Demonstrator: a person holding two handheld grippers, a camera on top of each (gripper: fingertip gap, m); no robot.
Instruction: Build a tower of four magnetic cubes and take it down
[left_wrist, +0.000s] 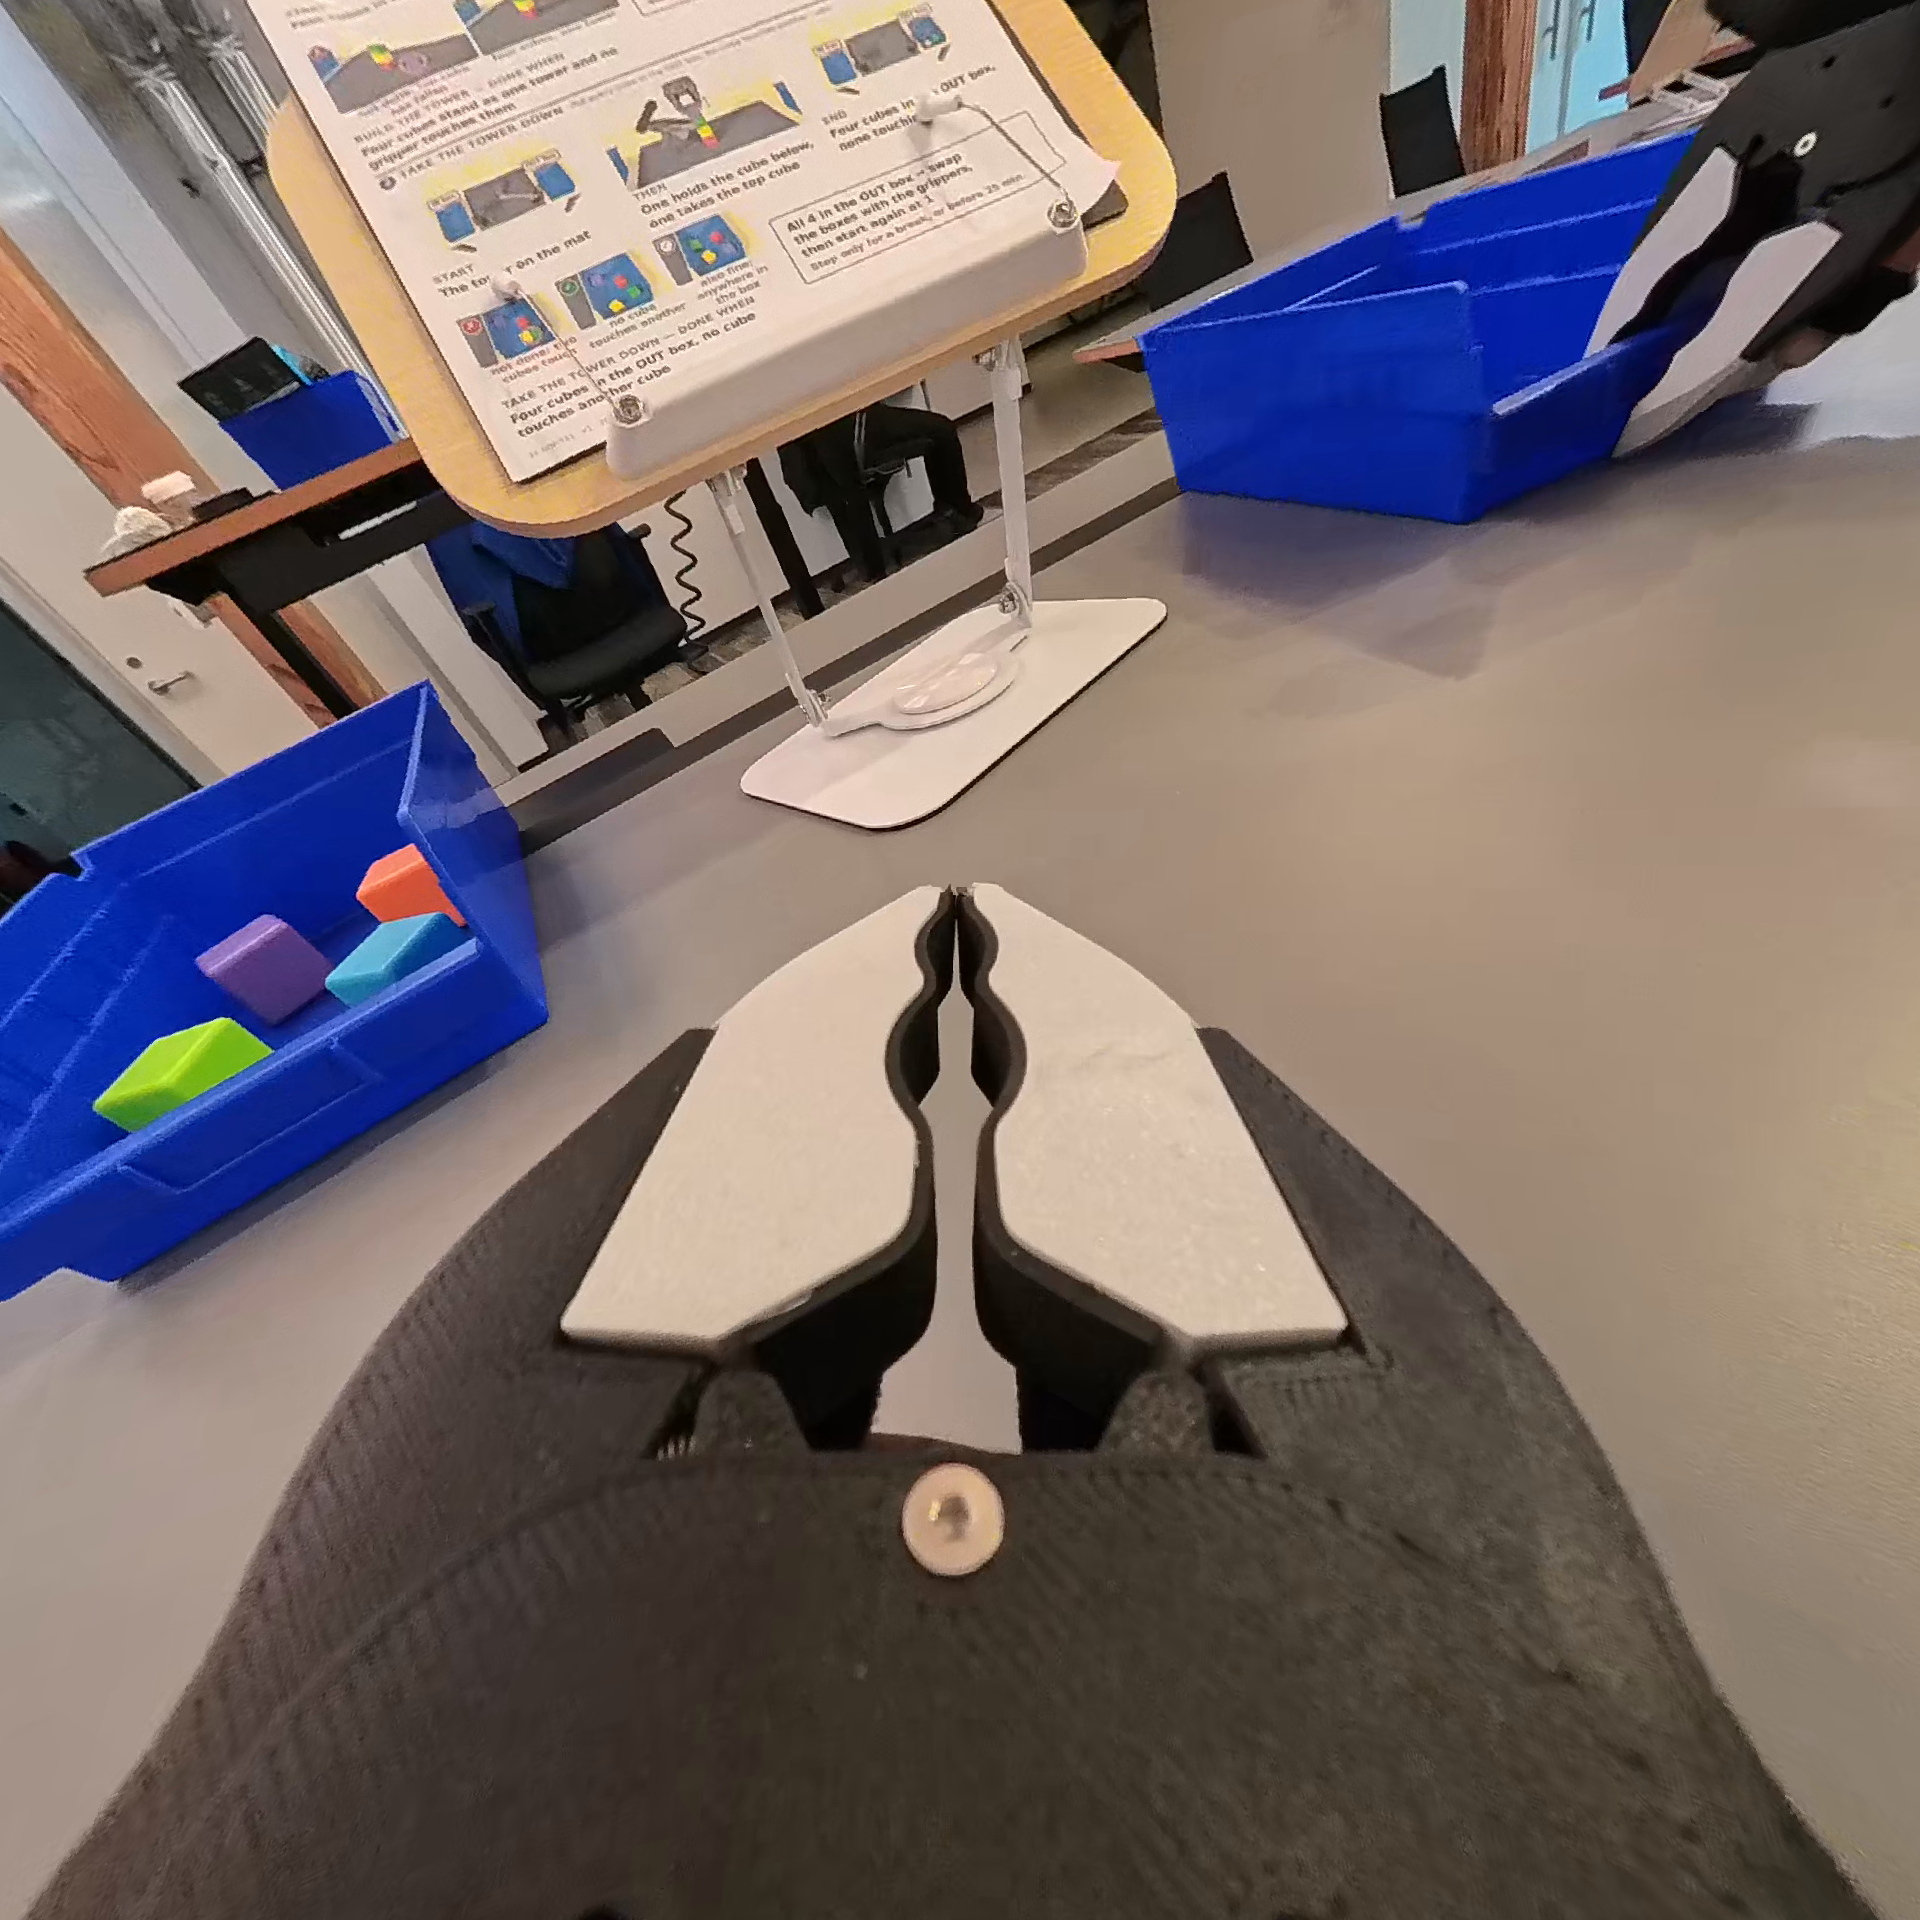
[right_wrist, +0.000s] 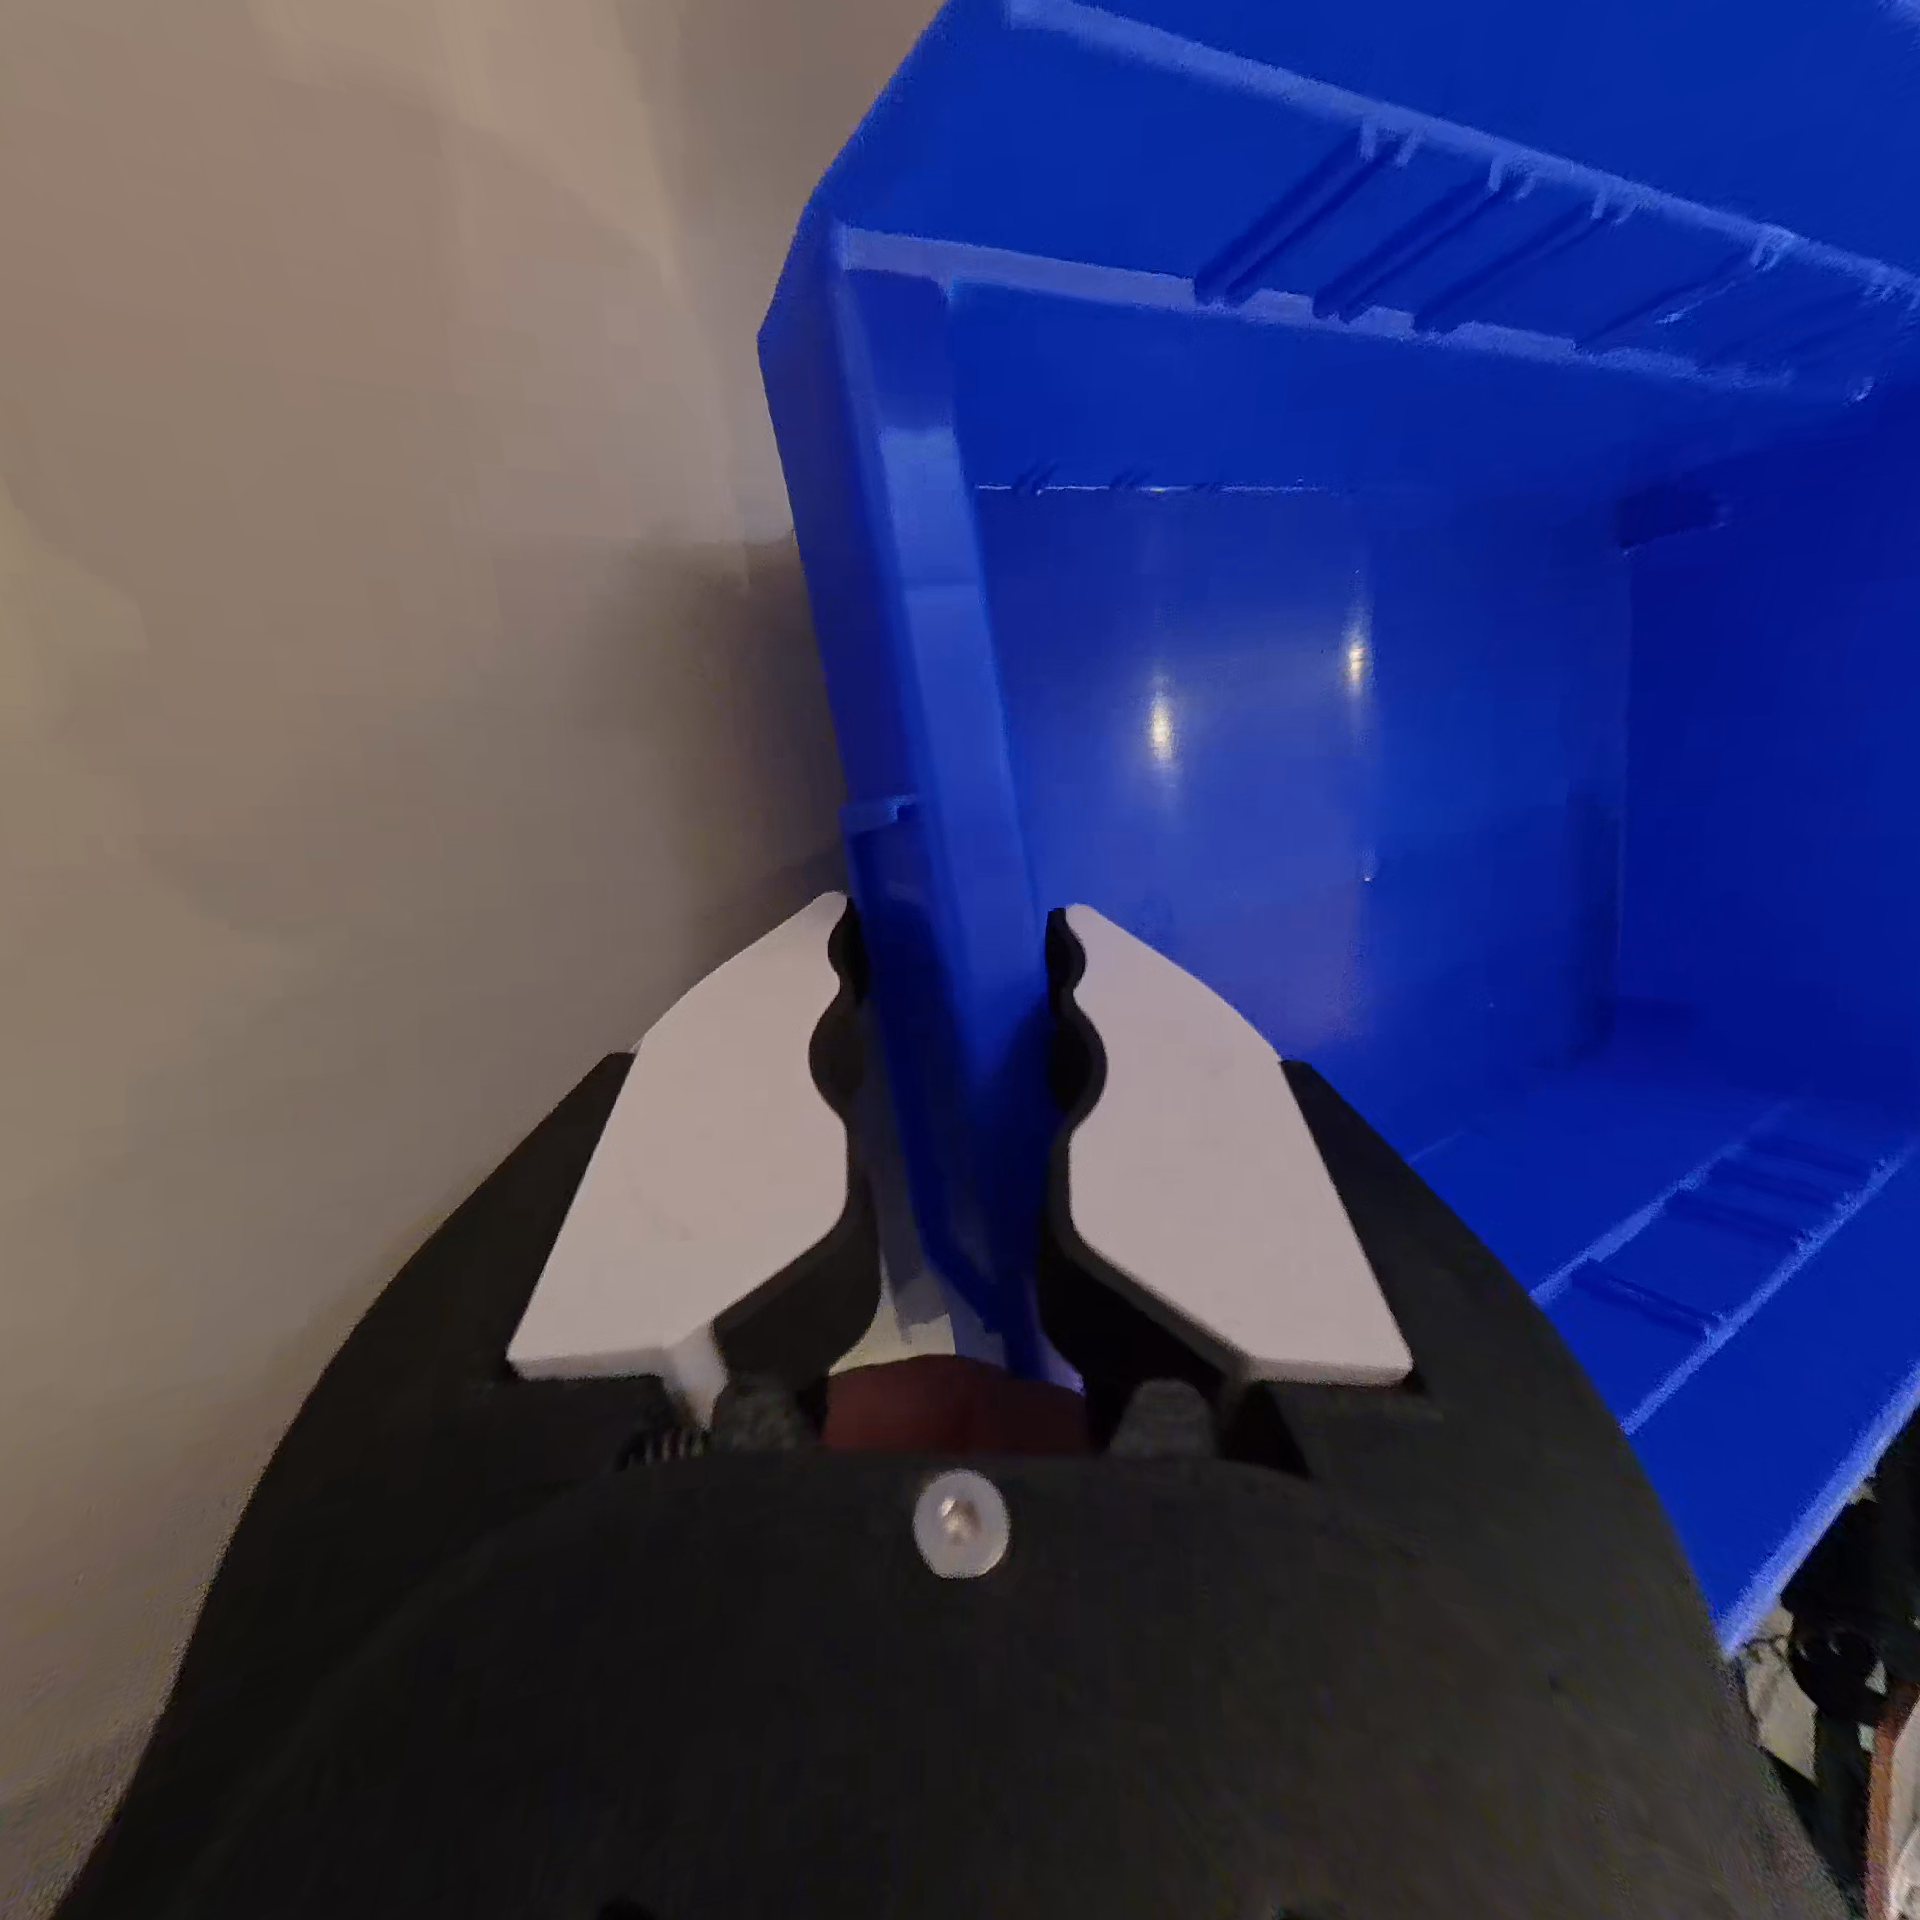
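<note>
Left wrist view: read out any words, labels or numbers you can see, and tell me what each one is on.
Instruction sheet clipped to the wooden stand: printed headings, text lines and small pictures, partly legible; I don't repeat its wording.
Left blue bin, right blue bin: no writing visible.
Green cube, purple cube, light blue cube, orange cube: none.

The left gripper (left_wrist: 956, 894) hovers low over the table with its fingertips pressed together and nothing between them, while the right gripper (right_wrist: 951, 914), tilted steeply, has its fingers either side of the blue bin's wall (right_wrist: 935, 644), seemingly clamped on it.
</note>
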